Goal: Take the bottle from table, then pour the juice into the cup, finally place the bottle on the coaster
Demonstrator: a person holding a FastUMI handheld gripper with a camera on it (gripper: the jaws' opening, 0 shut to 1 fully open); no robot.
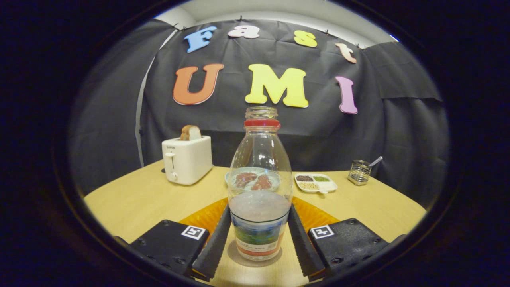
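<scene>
The clear glass bottle with a red neck ring and a colourful label (259, 187) stands upright on the light wooden table (131, 199). Its mouth is uncapped. Pale cloudy juice fills only its lower part, to just above the label. The bottle sits between the two fingers of the gripper (259, 227). The fingers (217, 239) run forward, one on each side of the bottle's lower body, right up against the glass. Whether both actually press on it cannot be told from this view. The gripper is held level and low over the table, pointing straight at the booth wall.

An orange round coaster (203, 217) lies flat on the table under and behind the fingers. It shows on both sides of the bottle. Whether the bottle's base rests on it or on bare wood just in front of it cannot be told.

Beyond the bottle, seen partly through the glass, lies a pale round plate holding reddish pieces (255, 179). Well to the left stands a white toaster (186, 159) with a slice of bread (190, 132) sticking up from its slot. To the right of the plate lies a white divided dish of grains and seeds (315, 182). Further right stands a small wire-mesh holder (359, 172) with a utensil handle leaning out of it.
</scene>
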